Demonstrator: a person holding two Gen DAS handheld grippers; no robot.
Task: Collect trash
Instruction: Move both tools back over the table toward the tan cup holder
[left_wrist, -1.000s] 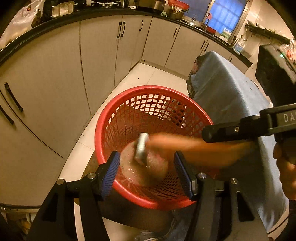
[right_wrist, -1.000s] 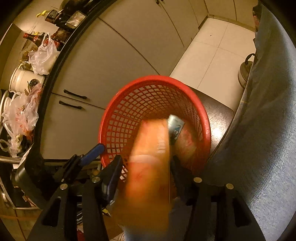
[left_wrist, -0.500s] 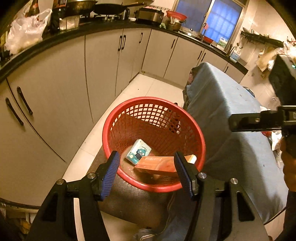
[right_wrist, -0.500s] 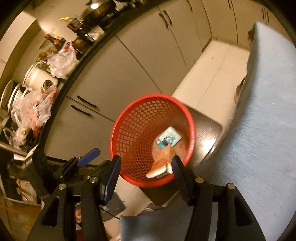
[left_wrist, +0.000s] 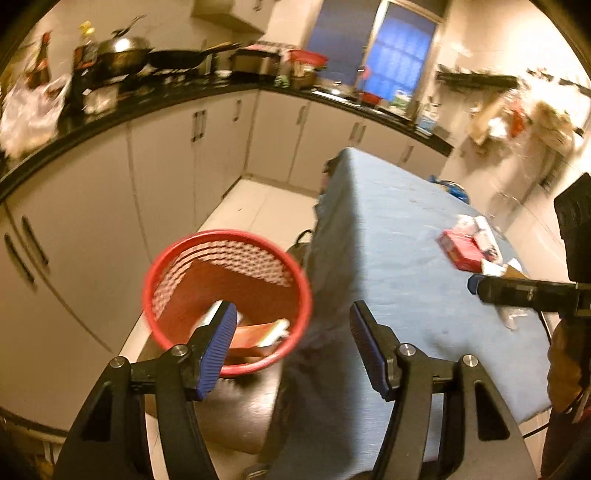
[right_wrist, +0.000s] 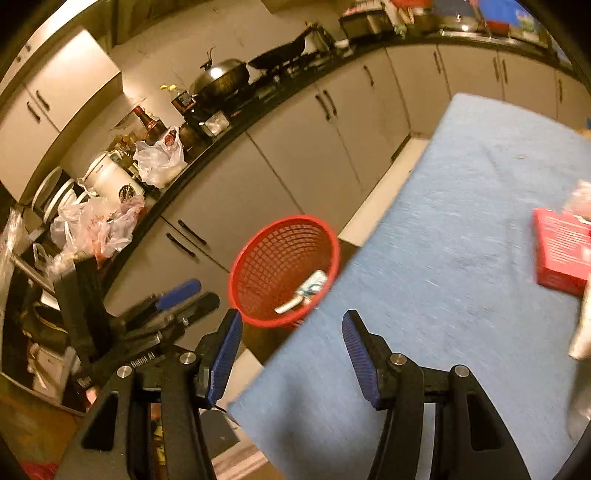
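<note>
A red mesh basket (left_wrist: 225, 236) (right_wrist: 284, 221) stands on a dark stool beside the blue-clothed table (left_wrist: 388, 258) (right_wrist: 461, 221). In it lie an orange box (left_wrist: 255, 336) and a small white-and-teal carton (right_wrist: 314, 286). My left gripper (left_wrist: 293, 306) hangs above the basket's near rim and the table's corner; its jaws are opening, with nothing between them. My right gripper (right_wrist: 291, 314) stands open and empty over the table's edge. On the table lie a red box (left_wrist: 461, 251) (right_wrist: 561, 251), crumpled white wrappers (left_wrist: 476, 225) and a clear wrapper (left_wrist: 511, 317).
Grey cabinets (left_wrist: 166, 177) under a black counter (right_wrist: 258, 110) crowded with pans, bottles and plastic bags line the left and far walls. A strip of tiled floor (left_wrist: 266, 210) runs between cabinets and table. The person's hand (left_wrist: 565, 362) holds the right tool at the frame edge.
The orange box left the right gripper and now lies in the basket. Both grippers have risen and drawn back from the basket, swinging toward the table; its trash has come into view.
</note>
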